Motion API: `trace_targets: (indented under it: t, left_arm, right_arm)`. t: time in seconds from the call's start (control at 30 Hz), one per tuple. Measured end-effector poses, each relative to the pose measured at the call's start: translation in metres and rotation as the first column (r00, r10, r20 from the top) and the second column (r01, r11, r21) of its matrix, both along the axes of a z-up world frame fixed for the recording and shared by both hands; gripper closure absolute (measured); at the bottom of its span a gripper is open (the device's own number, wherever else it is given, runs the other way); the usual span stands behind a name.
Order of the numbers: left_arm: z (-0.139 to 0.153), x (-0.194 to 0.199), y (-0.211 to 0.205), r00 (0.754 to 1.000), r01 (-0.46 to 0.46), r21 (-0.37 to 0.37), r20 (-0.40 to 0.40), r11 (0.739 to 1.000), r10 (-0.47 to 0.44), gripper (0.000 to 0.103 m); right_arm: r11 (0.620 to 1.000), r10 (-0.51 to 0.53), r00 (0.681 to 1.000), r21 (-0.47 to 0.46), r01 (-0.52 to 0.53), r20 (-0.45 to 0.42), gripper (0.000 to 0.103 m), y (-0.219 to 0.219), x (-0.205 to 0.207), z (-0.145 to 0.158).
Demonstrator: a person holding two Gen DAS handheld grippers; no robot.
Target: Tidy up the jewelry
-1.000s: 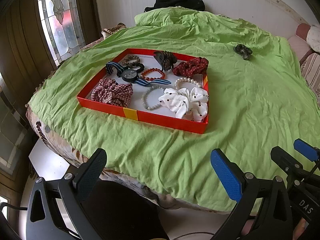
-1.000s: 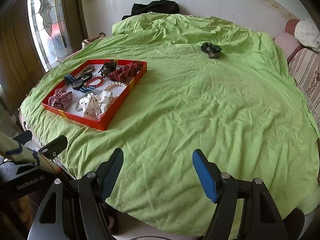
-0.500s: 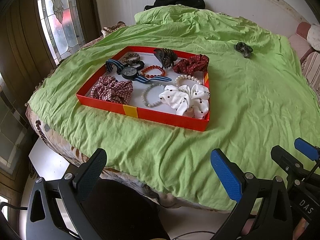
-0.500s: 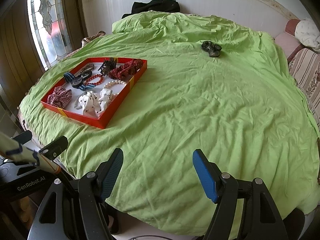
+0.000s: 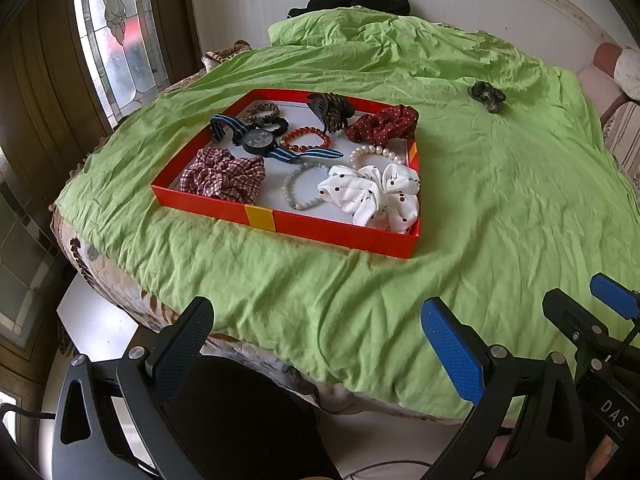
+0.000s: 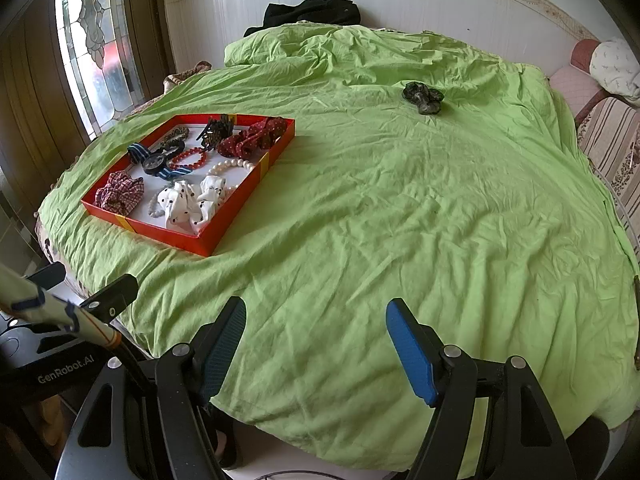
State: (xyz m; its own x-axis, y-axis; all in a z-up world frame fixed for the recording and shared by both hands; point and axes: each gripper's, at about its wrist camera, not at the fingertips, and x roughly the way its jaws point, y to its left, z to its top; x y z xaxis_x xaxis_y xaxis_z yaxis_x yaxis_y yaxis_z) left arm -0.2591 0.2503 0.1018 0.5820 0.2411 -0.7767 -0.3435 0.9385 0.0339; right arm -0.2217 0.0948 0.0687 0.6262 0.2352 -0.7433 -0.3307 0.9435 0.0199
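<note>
A red tray (image 5: 332, 233) (image 6: 224, 222) sits on the green bedspread at the left. It holds a white dotted scrunchie (image 5: 376, 196), a plaid scrunchie (image 5: 222, 176), a red dotted scrunchie (image 5: 382, 126), a watch (image 5: 258, 142), a dark hair claw (image 5: 330, 110) and bead bracelets (image 5: 306, 138). A dark scrunchie (image 5: 487, 96) (image 6: 423, 97) lies alone far back on the bed. My left gripper (image 5: 318, 344) is open and empty at the bed's near edge. My right gripper (image 6: 316, 340) is open and empty, over the near bedspread.
The green bedspread (image 6: 420, 220) is wrinkled, with a bunched fold and black cloth (image 6: 312, 10) at the back wall. A stained-glass window (image 5: 116, 28) is at the left, a striped sofa (image 6: 612, 144) at the right. The bed edge drops to the floor below the grippers.
Both views have shifted slightly forward and up, so the tray and bed sit a little lower in view. Both grippers stay open and empty.
</note>
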Motion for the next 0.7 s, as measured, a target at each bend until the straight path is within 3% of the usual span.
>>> trace_targets:
  t: [0.7]
  left_arm:
    - [-0.0008, -0.0029, 0.0037, 1.000, 0.001, -0.011, -0.006, 1.000, -0.001, 0.000]
  right_arm:
    - [1.000, 0.020, 1.000, -0.014, -0.020, 0.006, 0.026, 0.0049, -0.0033, 0.0010]
